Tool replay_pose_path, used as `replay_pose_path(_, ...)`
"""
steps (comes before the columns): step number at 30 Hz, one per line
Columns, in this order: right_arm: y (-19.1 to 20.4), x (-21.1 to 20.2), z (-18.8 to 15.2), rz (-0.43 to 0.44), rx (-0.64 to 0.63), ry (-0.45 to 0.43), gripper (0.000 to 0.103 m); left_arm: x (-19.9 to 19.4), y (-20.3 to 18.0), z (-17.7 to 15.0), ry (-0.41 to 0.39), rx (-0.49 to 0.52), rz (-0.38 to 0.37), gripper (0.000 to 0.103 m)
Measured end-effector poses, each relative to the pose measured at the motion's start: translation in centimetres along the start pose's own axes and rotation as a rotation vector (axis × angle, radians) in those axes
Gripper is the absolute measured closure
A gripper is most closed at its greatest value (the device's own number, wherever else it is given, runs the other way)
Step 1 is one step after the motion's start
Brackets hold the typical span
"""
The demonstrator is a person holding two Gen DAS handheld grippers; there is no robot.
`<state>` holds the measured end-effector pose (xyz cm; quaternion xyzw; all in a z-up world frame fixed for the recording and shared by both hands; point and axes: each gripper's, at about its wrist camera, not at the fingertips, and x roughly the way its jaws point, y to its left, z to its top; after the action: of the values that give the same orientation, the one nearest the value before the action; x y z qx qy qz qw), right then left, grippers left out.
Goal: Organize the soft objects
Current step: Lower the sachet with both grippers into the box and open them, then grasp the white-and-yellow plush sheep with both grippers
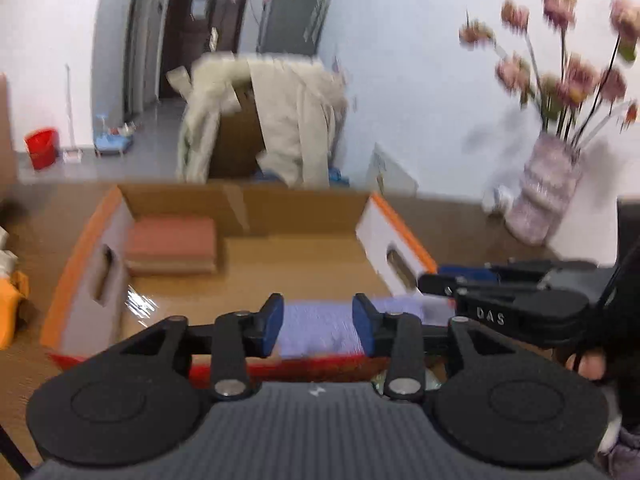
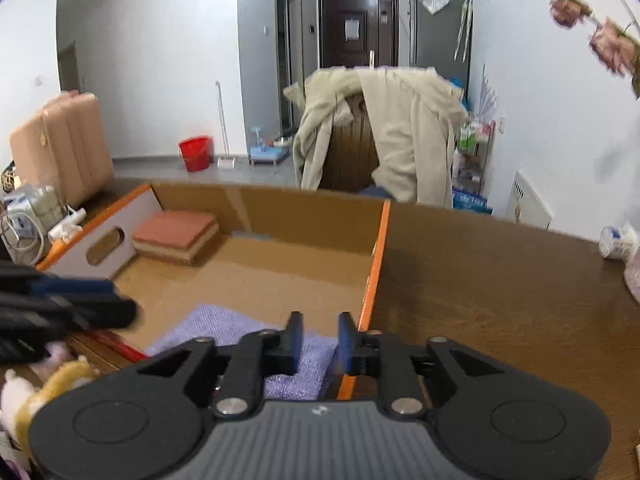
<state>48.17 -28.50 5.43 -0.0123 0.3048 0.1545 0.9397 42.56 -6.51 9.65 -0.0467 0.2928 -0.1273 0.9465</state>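
My blue pads point(image 1: 276, 328) frame a lilac ribbed towel point(image 1: 320, 330); the orange-edged box point(image 2: 378, 248) holds a brick-red and tan stack point(image 2: 176, 236).

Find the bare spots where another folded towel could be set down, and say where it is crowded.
Free: the cardboard box floor between the red-and-tan folded stack in the far left corner and the lilac towel at the near edge; also the bare wooden table right of the box's orange edge. Crowded: the table's left side, with the plush toys and clutter.
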Motion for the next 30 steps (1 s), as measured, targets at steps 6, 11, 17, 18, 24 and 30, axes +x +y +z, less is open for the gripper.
replay_pose_path(6,0.4,-7.4,1.2,0.059,-0.020,-0.132,0.061,-9.1,0.6,1.1,-0.164,0.046,0.077,0.032)
replay_pose_path(11,1.8,-13.2,-0.8,0.131,-0.057,-0.190,0.054,-14.3,0.9,-2.0,-0.193,0.090,0.166,0.021)
replay_pose_path(17,4.3,-18.8,-5.7,0.218,-0.046,-0.239,0.045,-18.5,0.3,-7.3,-0.206,0.084,0.189,0.016)
replay_pose_path(18,4.9,-19.4,-7.0,0.232,-0.041,-0.235,0.044,-19.0,0.1,-8.5,-0.200,0.073,0.182,0.016)
replay_pose_path(24,7.5,-20.5,-13.5,0.278,0.050,-0.159,0.039,-20.3,1.6,-14.3,-0.119,-0.023,0.138,0.016)
replay_pose_path(30,9.4,-18.6,-14.4,0.268,0.089,-0.093,0.039,-19.2,4.4,-15.1,-0.081,-0.055,0.133,0.016)
